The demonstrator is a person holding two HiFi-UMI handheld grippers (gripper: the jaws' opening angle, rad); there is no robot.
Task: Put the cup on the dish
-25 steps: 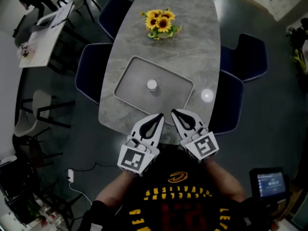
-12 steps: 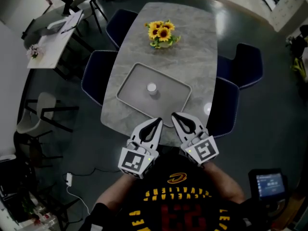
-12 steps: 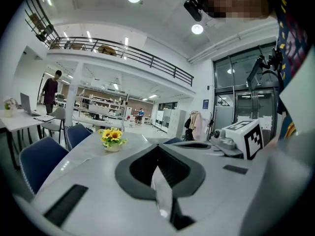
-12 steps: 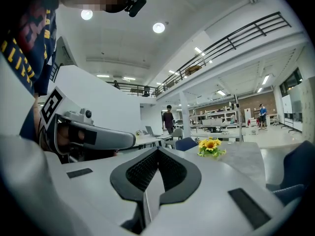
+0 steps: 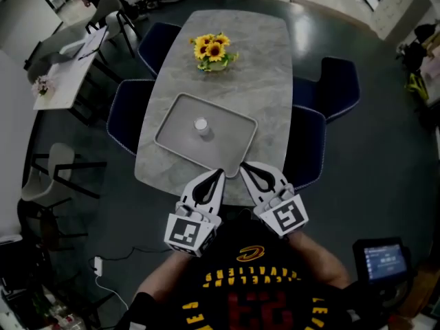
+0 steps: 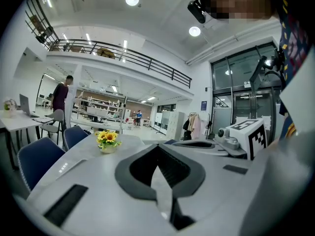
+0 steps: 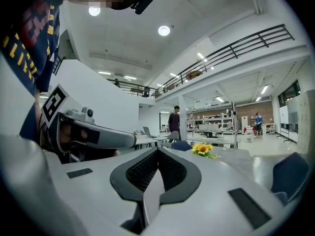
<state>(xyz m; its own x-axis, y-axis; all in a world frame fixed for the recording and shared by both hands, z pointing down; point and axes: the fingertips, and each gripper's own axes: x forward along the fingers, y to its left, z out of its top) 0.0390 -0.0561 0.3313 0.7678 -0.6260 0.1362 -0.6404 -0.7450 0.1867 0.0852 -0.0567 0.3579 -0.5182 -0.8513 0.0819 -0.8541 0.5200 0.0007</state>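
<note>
Over the last second little is changing. The left gripper (image 5: 214,179) and the right gripper (image 5: 251,172) are still hanging side by side at the near edge of the surface (image 5: 268,81), close to the person's chest and shifting only slightly against it. Both are staying clenched on nothing: each gripper view is showing the jaws meeting with no object between them, and only the surface and the sunflowers (image 5: 212,49) beyond.

The cup (image 5: 200,124) is standing upright near the middle of the dish (image 5: 227,139), a shallow rectangular tray. It is keeping the same place on the tray through all three head views. It is well apart from both grippers.

Judgement: the cup is already sitting on the dish, so the placing looks done, or the run is not under way. Neither gripper is reaching for it. Nothing looks at risk while the grippers are keeping back.
</note>
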